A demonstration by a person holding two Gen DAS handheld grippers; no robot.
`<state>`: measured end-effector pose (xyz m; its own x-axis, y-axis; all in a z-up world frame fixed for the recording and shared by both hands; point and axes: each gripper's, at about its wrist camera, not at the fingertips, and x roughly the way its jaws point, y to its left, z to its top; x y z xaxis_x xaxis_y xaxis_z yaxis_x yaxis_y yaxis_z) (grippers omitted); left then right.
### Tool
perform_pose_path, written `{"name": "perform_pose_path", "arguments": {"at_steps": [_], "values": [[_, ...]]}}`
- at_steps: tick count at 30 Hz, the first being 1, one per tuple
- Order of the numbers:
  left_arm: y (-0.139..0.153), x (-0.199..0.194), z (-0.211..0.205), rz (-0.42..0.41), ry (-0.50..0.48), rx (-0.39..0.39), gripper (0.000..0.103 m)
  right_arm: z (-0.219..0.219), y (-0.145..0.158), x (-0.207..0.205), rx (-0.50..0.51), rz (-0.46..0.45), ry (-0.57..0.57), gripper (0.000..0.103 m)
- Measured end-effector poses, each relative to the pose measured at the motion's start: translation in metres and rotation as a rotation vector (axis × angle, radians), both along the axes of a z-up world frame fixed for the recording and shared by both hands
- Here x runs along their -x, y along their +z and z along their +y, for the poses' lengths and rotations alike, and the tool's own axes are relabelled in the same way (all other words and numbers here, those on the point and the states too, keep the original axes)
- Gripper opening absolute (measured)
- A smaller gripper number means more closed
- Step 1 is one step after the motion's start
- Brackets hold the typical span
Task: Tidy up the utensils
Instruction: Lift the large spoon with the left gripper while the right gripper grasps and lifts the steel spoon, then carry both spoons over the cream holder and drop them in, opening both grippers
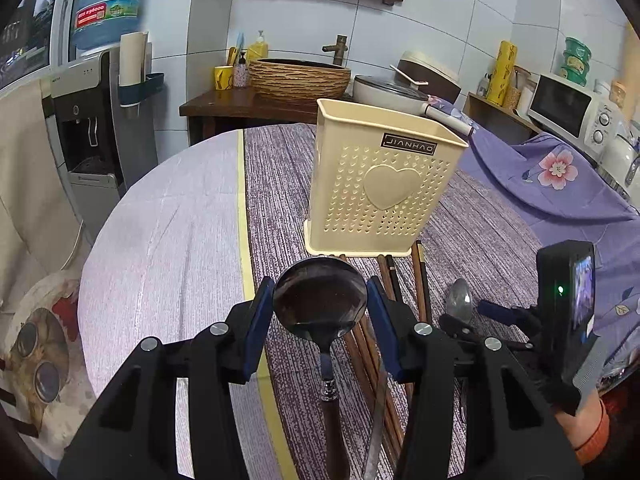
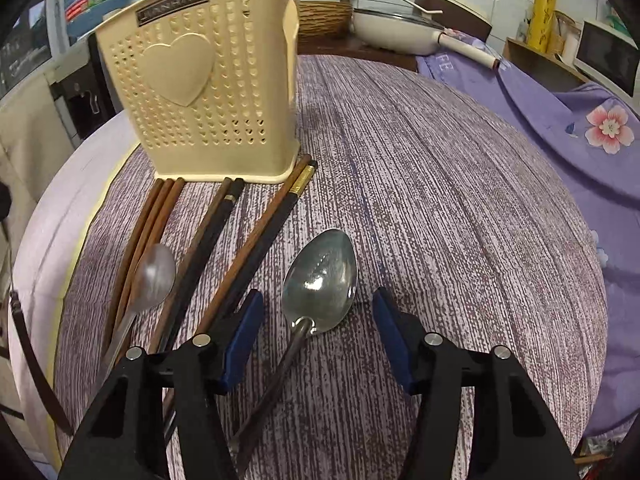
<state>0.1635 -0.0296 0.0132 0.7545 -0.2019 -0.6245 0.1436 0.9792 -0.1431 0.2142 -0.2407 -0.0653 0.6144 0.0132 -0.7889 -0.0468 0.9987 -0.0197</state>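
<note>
The task looks barely begun: the cream utensil holder (image 2: 208,92) stands upright at the far side of the table (image 2: 440,200) with nothing seen inside it. The left gripper (image 1: 320,312) grips the bowl of a wooden-handled ladle (image 1: 320,300), raised in front of the holder, while the right gripper (image 2: 316,340) stands wide around a steel spoon (image 2: 320,280) lying untouched on the cloth. Left are seven chopsticks (image 2: 224,232) fanned at the holder's near foot and a second spoon (image 2: 154,272) on the left, three spoon-like pieces counting the ladle.

Chopsticks (image 2: 224,224) lie before the holder (image 2: 200,80) — spoon (image 2: 320,280) to their right.
</note>
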Motion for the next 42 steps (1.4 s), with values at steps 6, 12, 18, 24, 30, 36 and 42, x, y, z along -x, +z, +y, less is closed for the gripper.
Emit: {"name": "perform_pose_path", "arguments": {"at_steps": [6,12,18,24,30,36,42], "values": [[0.0,-0.001,0.0,0.0,-0.004,0.004,0.047,0.005,0.001,-0.018,-0.02,0.003,-0.032,0.042],[-0.001,-0.004,-0.001,0.004,-0.011,0.002,0.047,0.0,0.002,-0.014,-0.053,-0.007,-0.025,0.036],[0.002,-0.002,-0.001,-0.009,-0.014,0.007,0.047,-0.006,0.028,0.004,-0.103,-0.113,0.021,0.035],[0.012,0.003,0.001,-0.04,-0.015,0.011,0.047,-0.012,0.079,0.033,-0.155,-0.264,0.1,0.035],[0.018,0.009,0.002,-0.057,-0.013,0.012,0.047,-0.014,0.096,0.052,-0.157,-0.316,0.146,0.035],[0.023,0.014,-0.001,-0.074,-0.019,0.003,0.047,-0.012,0.099,0.057,-0.159,-0.342,0.171,0.035],[0.029,0.014,0.0,-0.087,-0.024,0.014,0.047,-0.007,0.104,0.063,-0.157,-0.381,0.21,0.035]]}}
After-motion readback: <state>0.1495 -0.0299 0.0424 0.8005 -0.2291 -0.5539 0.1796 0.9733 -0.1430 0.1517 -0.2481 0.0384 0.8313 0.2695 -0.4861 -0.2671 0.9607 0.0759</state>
